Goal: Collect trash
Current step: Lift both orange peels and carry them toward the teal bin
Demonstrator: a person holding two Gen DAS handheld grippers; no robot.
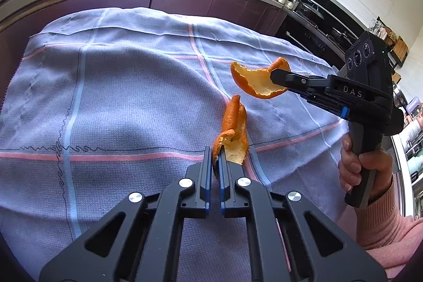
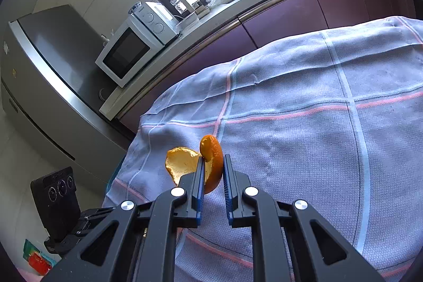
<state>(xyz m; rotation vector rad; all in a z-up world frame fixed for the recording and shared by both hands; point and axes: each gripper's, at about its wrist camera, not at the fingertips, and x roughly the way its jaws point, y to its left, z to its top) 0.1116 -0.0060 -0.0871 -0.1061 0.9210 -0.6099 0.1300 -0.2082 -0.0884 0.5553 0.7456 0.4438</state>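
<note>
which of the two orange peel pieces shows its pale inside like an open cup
The peel in the right gripper: this wide peel opens its pale inside like a cup. The narrow peel in the left gripper is folded lengthwise.
</note>
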